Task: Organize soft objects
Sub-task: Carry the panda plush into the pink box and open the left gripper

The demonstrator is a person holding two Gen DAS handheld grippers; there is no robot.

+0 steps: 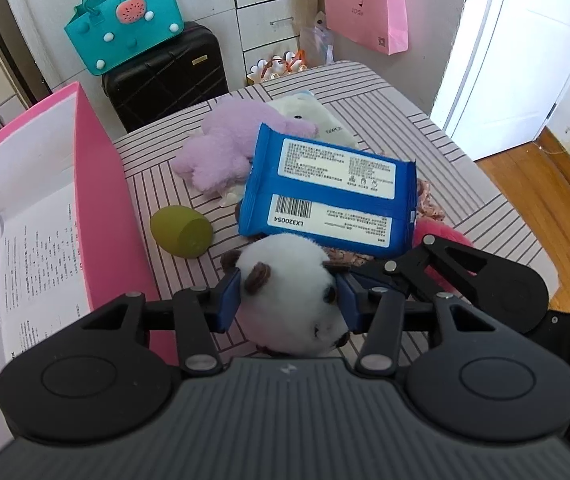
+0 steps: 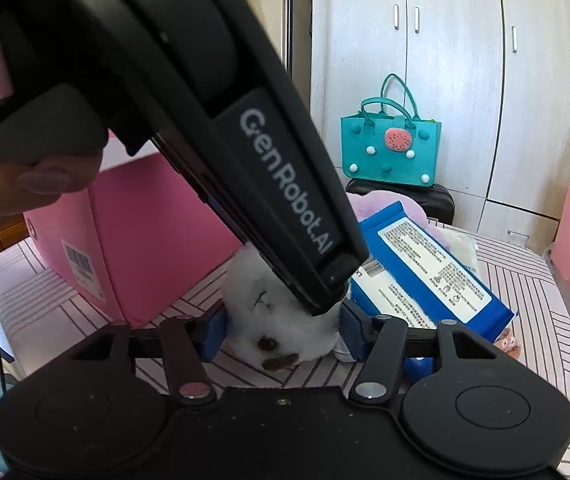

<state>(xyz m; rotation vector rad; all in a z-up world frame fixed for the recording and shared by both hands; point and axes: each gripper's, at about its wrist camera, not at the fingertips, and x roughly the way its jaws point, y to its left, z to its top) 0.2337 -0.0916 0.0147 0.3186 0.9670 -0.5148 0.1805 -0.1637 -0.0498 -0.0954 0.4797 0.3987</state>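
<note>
A white plush panda [image 1: 285, 296] lies on the striped table. My left gripper [image 1: 288, 300] has a blue pad pressed on each side of its head. In the right wrist view the same panda [image 2: 281, 328] sits between my right gripper's [image 2: 281, 330] blue pads, which stand close on both sides; the left gripper's black body [image 2: 221, 128] hides the panda's top. A blue wipes pack [image 1: 327, 190] leans on a purple plush [image 1: 221, 148] and a white plush [image 1: 305, 110]. A pink fluffy item [image 1: 441, 236] lies at the right.
An open pink box [image 1: 85, 184] stands at the table's left. An olive egg-shaped object [image 1: 181, 230] lies beside it. A teal bag [image 1: 125, 28] sits on a black suitcase [image 1: 165, 80] behind the table. A pink paper bag [image 1: 365, 4] hangs on the cabinet.
</note>
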